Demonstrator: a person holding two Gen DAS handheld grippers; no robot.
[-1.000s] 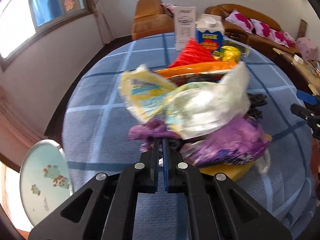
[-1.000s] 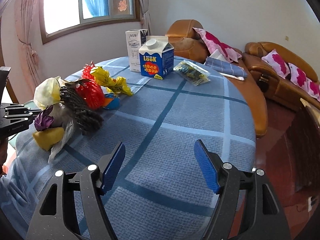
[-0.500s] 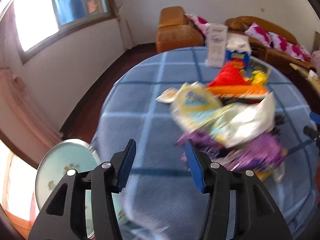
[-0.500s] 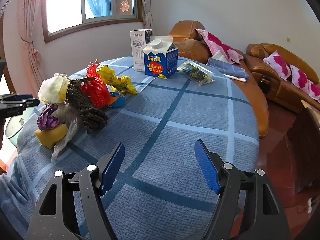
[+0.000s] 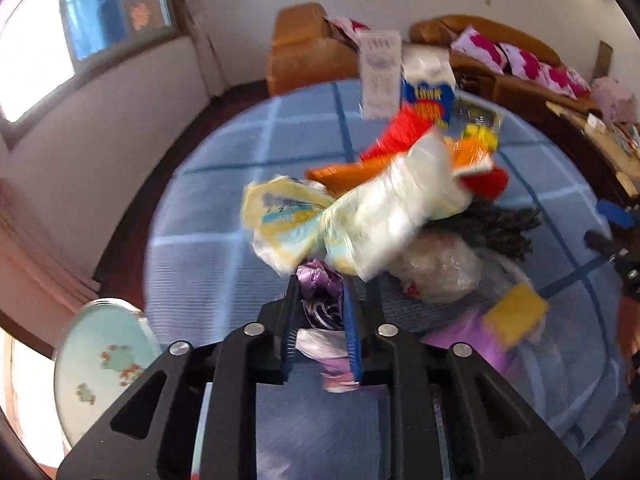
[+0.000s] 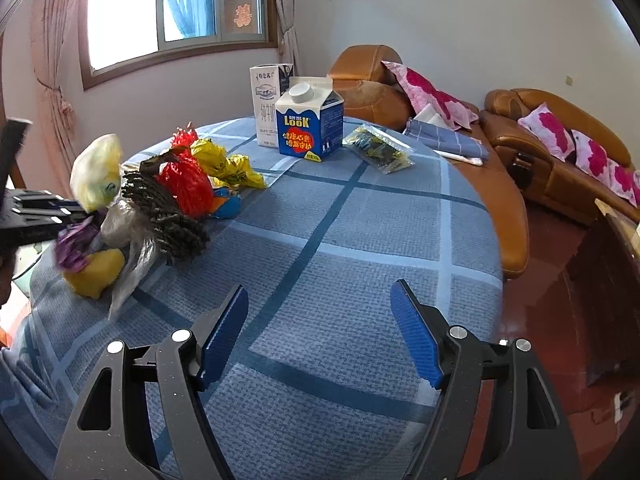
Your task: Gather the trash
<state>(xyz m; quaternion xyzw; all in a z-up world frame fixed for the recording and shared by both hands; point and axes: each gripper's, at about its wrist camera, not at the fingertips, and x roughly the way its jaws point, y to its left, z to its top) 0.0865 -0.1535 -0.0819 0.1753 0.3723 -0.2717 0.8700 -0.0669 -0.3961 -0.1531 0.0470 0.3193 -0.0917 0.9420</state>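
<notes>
The left gripper (image 5: 320, 320) is closing its fingers on a purple wrapper (image 5: 322, 296), which sits between the pads, at the near end of a crumpled pale yellow bag (image 5: 352, 220) that fans out beyond the fingertips. The bag's long axis runs from the fingers up and away to the right, toward the heap of trash (image 6: 160, 200) on the tabletop (image 6: 340, 260). The right gripper (image 6: 320, 336) hangs over bare cloth, fingers spread wide and grasping nothing. The risk I see is a thin, slippery pinch: the fingers catch only a small fold, so the bag could slide free, or drag the clear film (image 5: 440, 268) and other scraps just past the fingertips off the table edge.
</notes>
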